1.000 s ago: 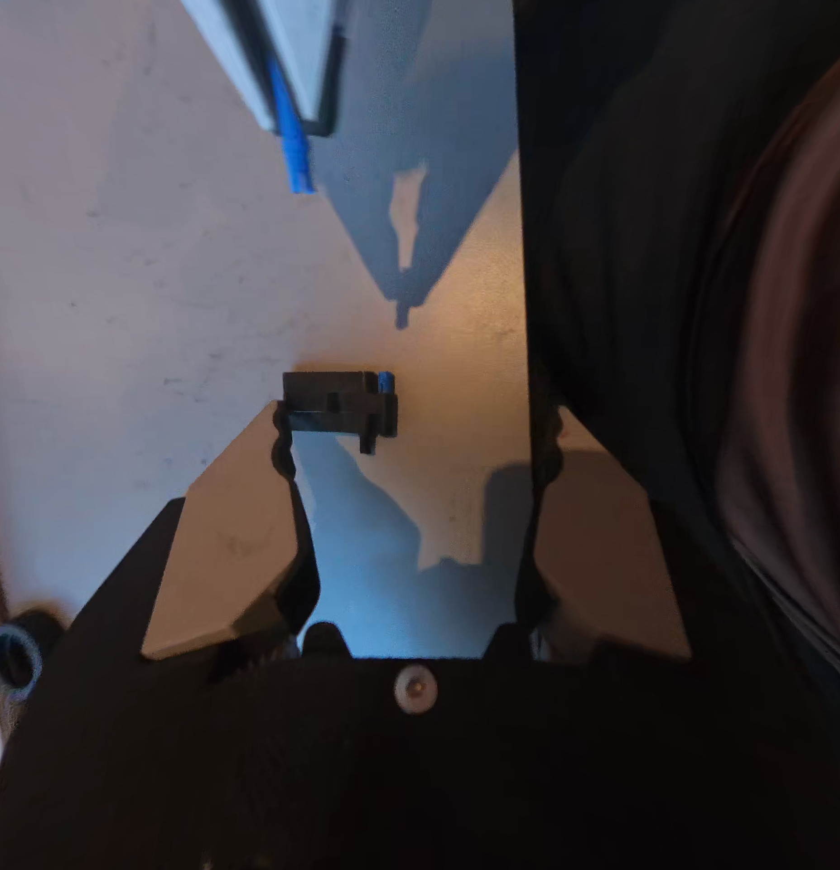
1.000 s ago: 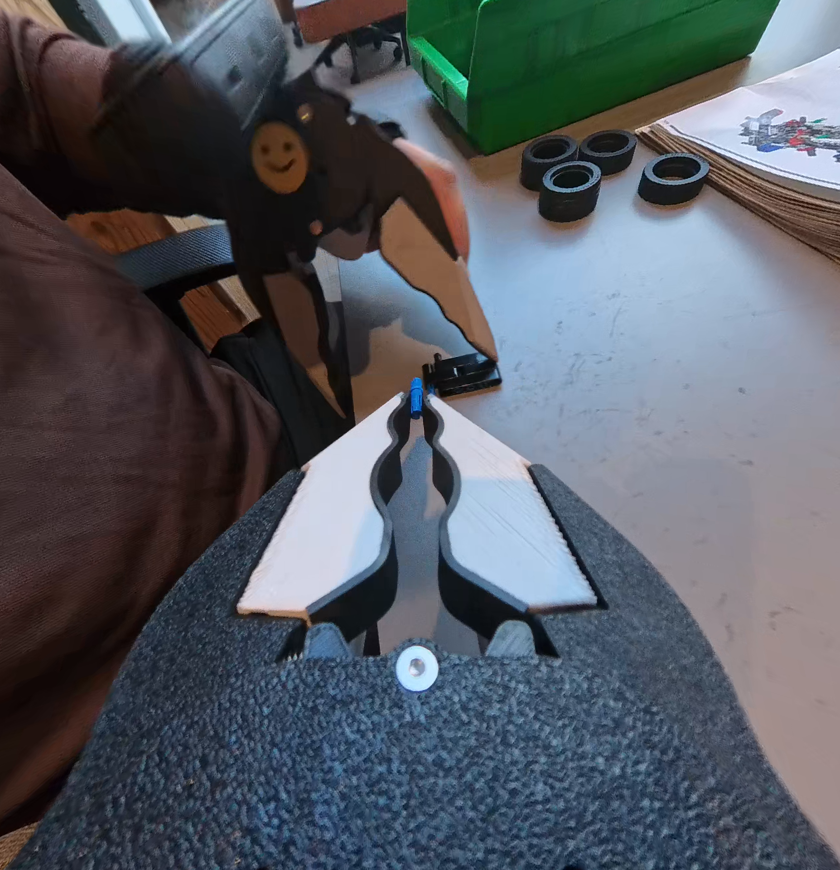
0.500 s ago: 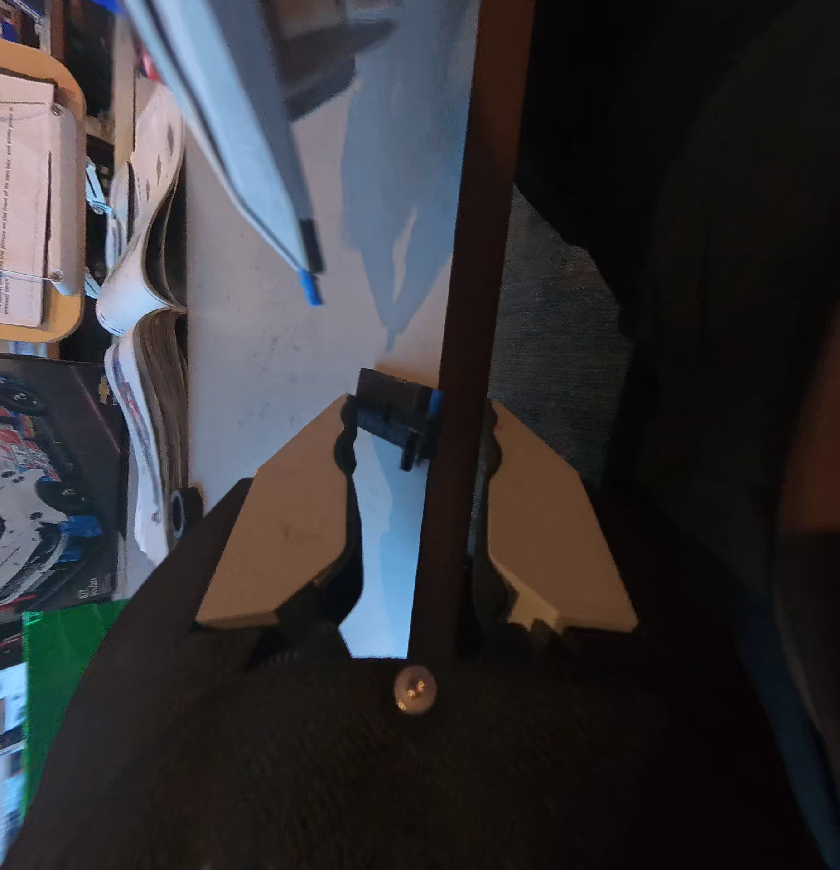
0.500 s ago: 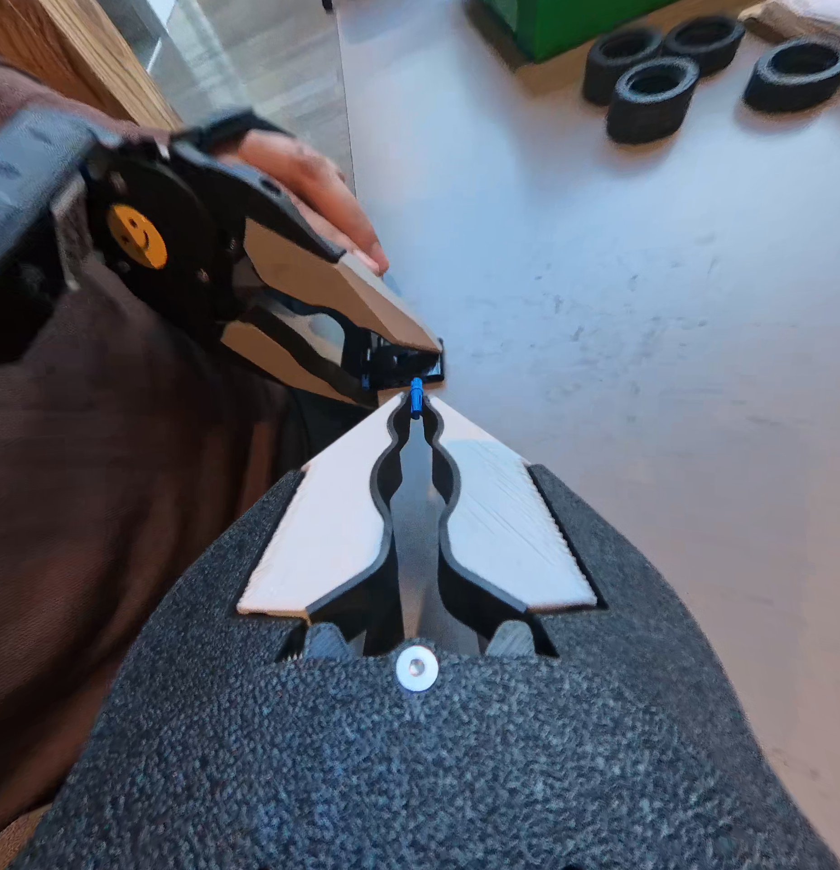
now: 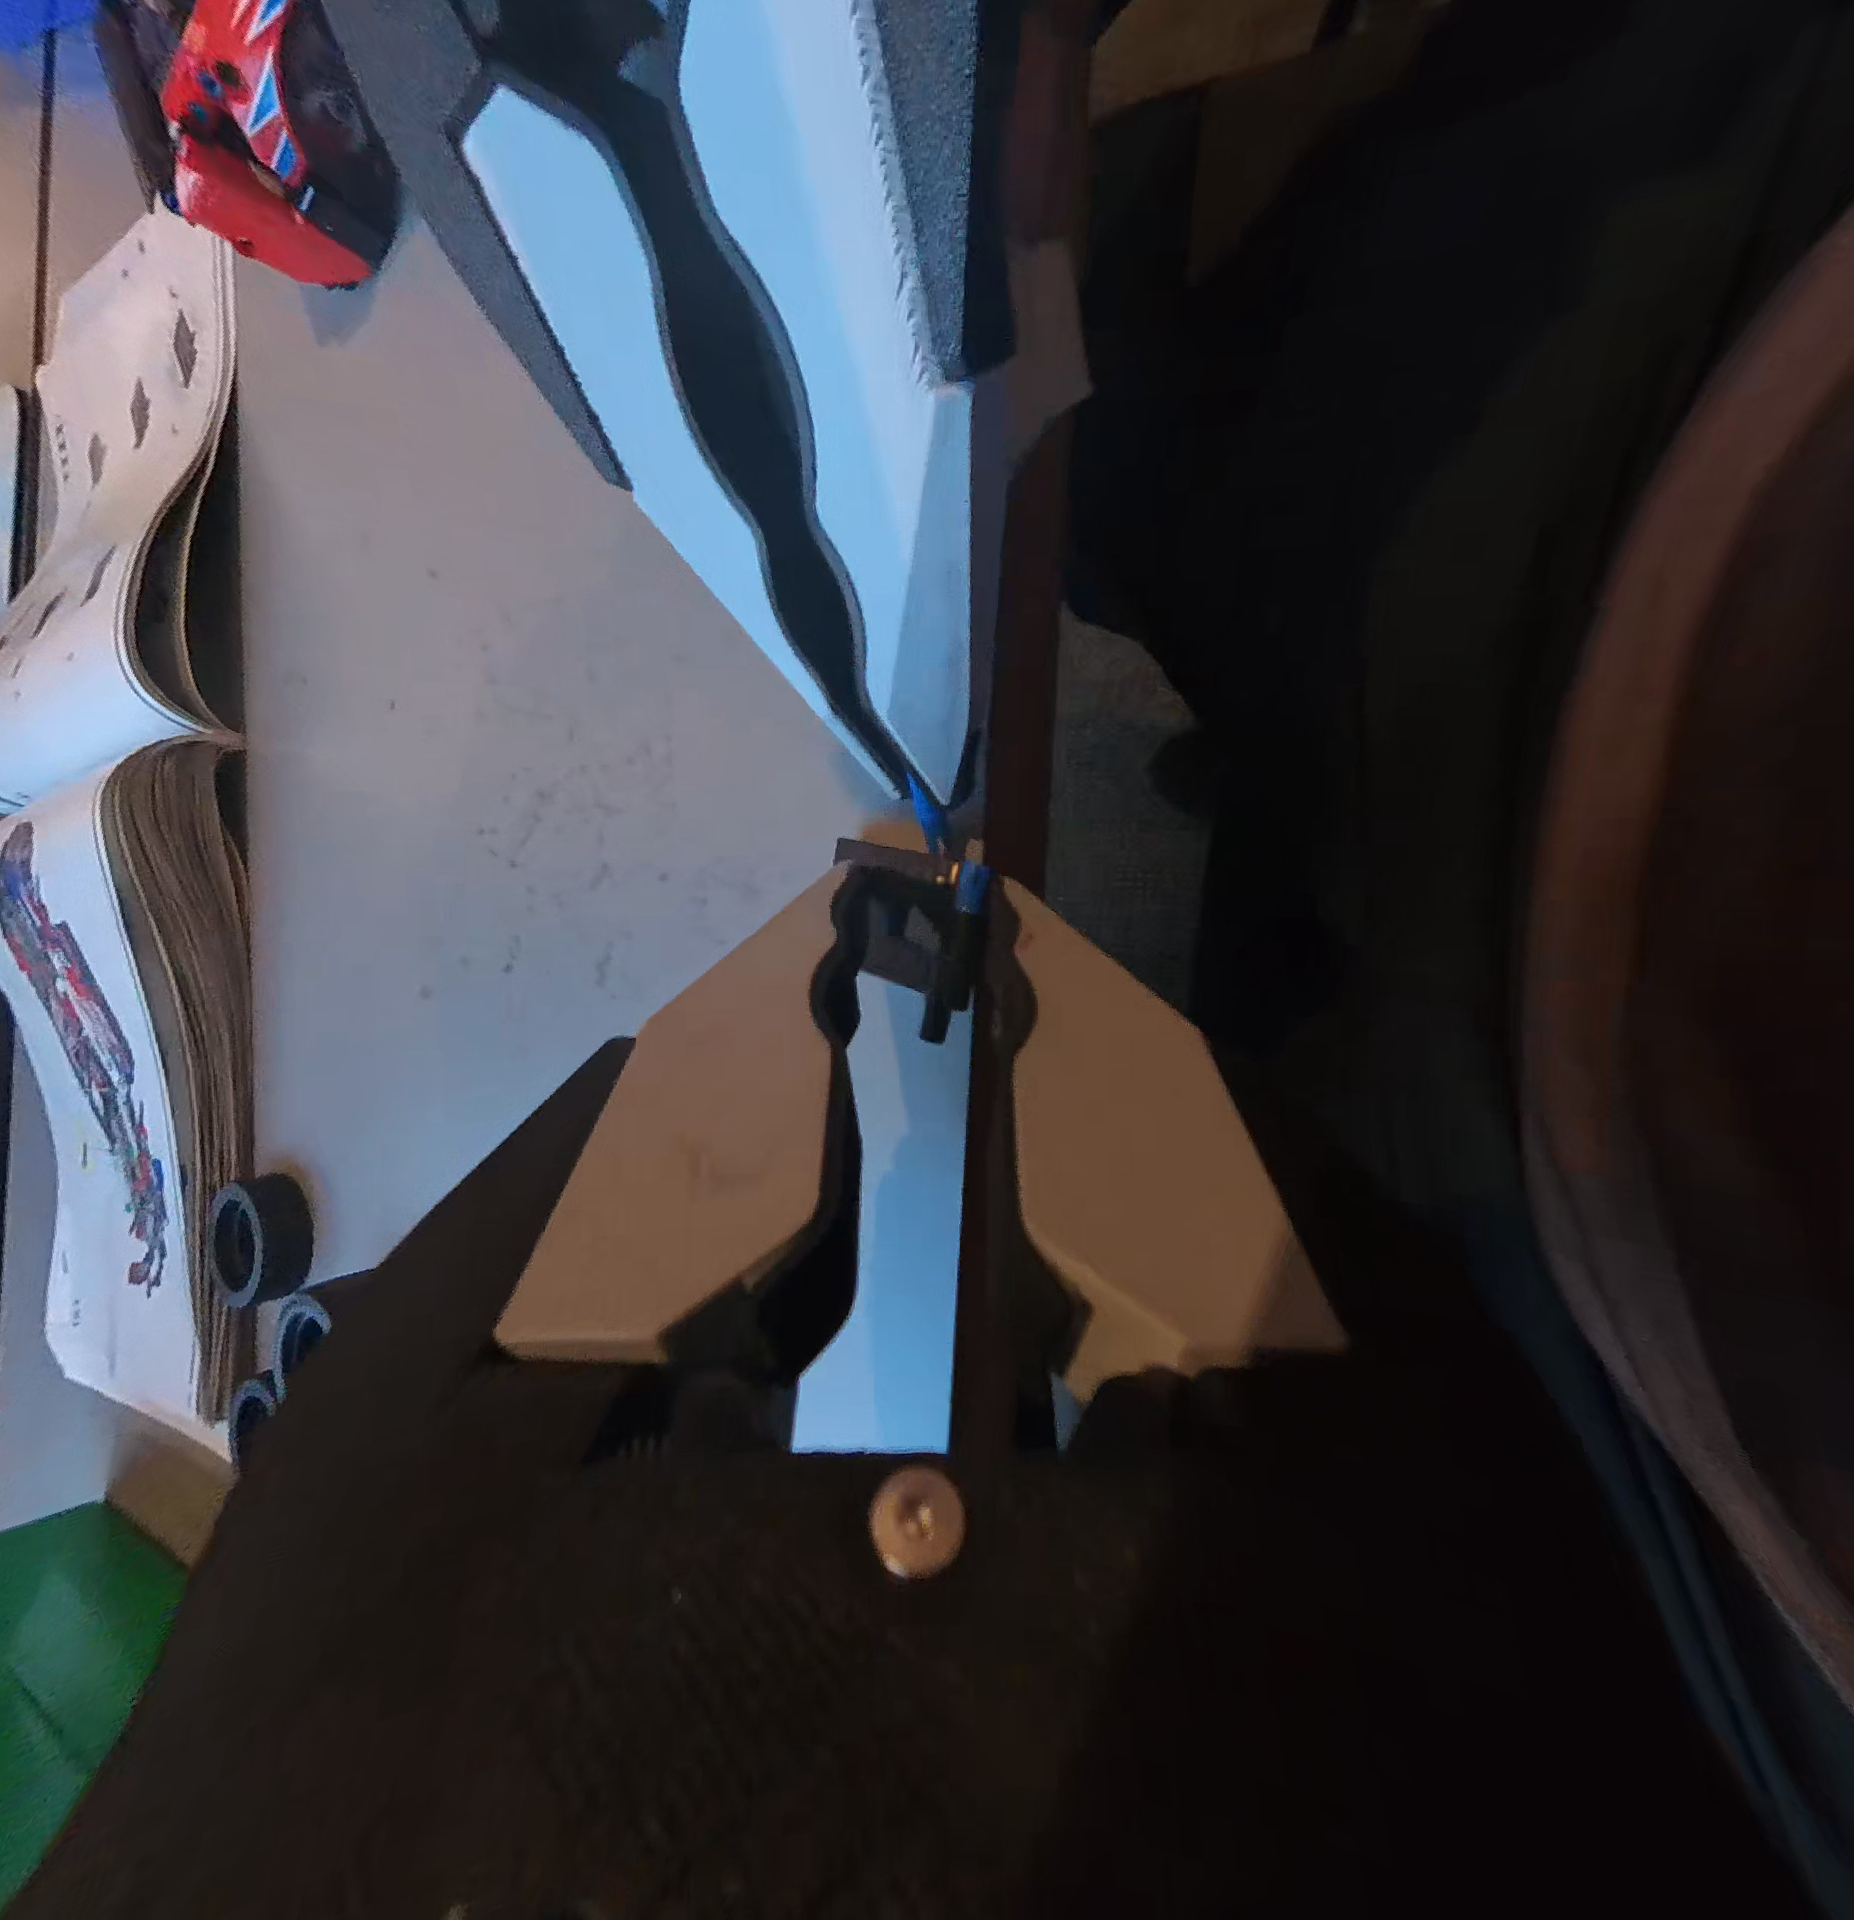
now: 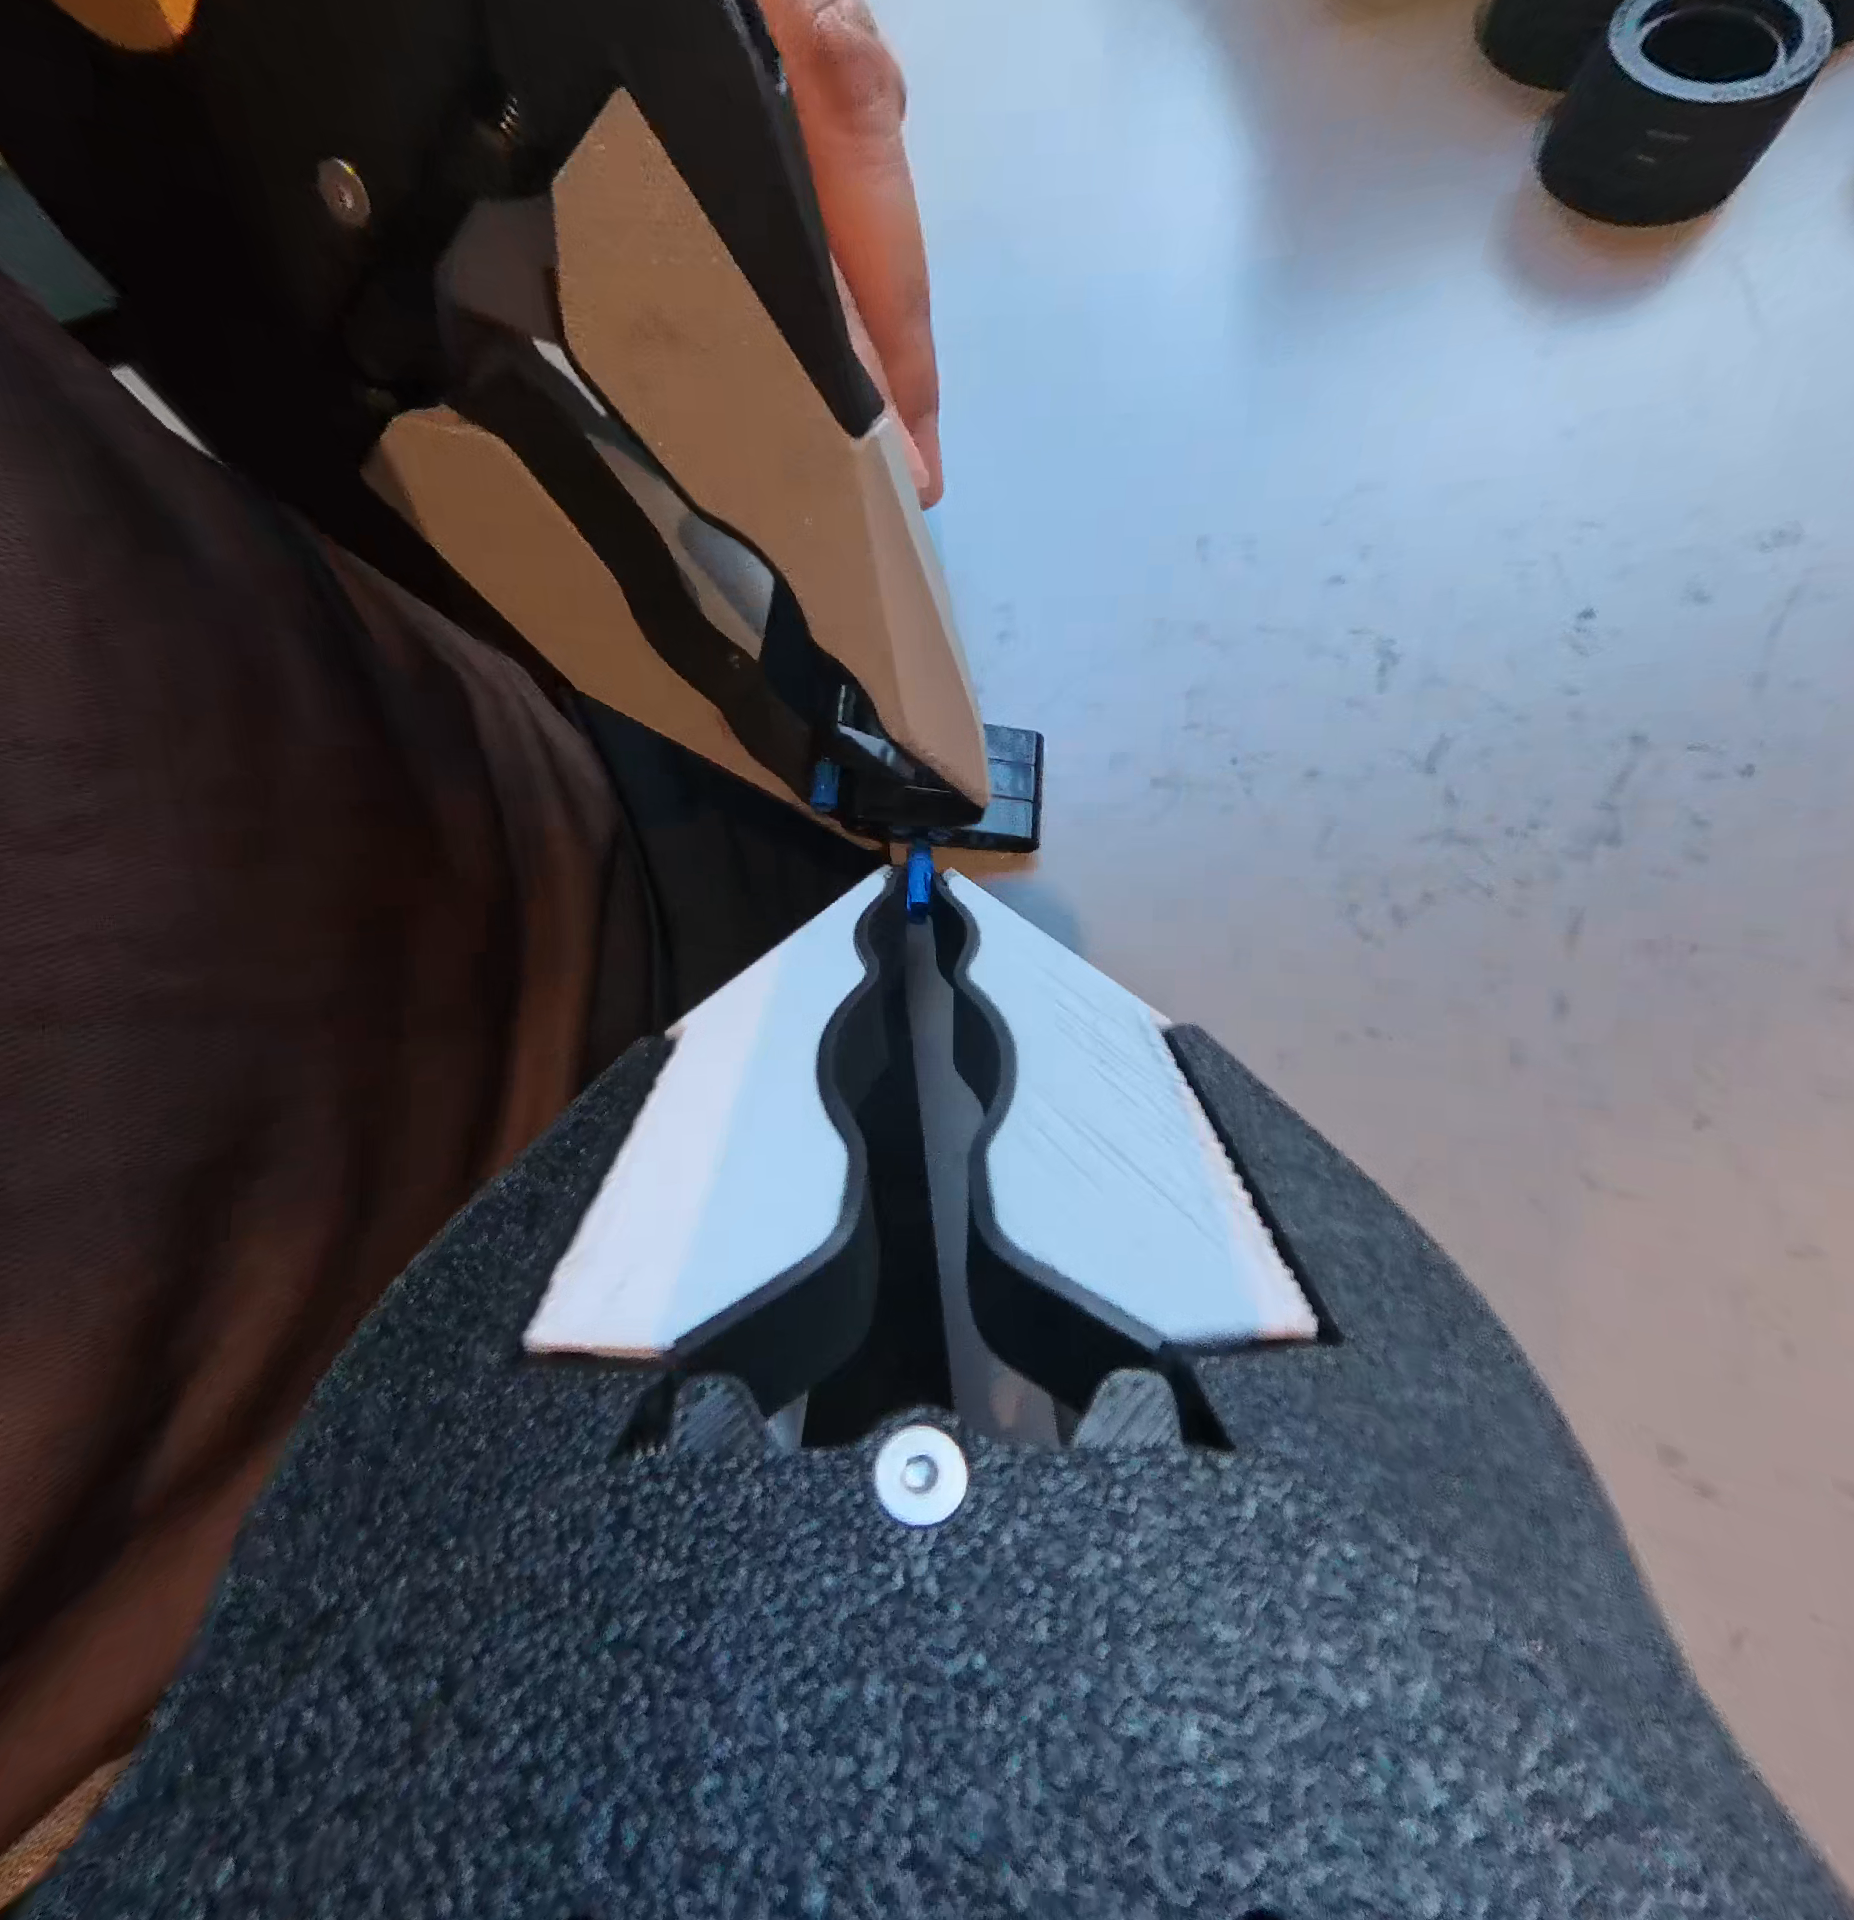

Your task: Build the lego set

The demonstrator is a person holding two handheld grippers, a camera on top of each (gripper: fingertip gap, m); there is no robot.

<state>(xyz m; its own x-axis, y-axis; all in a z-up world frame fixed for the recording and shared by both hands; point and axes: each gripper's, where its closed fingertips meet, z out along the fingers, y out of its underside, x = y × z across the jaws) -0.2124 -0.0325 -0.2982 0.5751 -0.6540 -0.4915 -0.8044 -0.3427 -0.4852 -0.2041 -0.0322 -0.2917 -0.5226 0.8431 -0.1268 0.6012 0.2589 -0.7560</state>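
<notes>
My left gripper point(image 5: 918, 904) is shut on a small black lego assembly point(image 5: 907, 935) that has a blue pin in its right side, held at the table's near edge. It also shows in the right wrist view point(image 6: 892, 790), with the black lego assembly point(image 6: 1011, 790) sticking out past its tip. My right gripper point(image 6: 918, 883) is shut on a small blue pin point(image 6: 917, 881), whose tip touches the underside of the black assembly. In the left wrist view the right gripper point(image 5: 928, 790) comes in from above with the blue pin point(image 5: 933, 826) against the assembly.
Several black tyres point(image 6: 1692, 94) lie at the far right of the table. An open instruction book point(image 5: 102, 727), tyres point(image 5: 258, 1236), a green bin point(image 5: 50, 1662) and a red model car point(image 5: 268, 135) lie along the left. The person's brown sleeve point(image 6: 227, 1039) is at left. Both grippers' tips are close together, under 4 cm apart.
The left gripper closed on the black assembly and lifted it at the table edge. The right gripper moved in until its blue pin met the assembly.
</notes>
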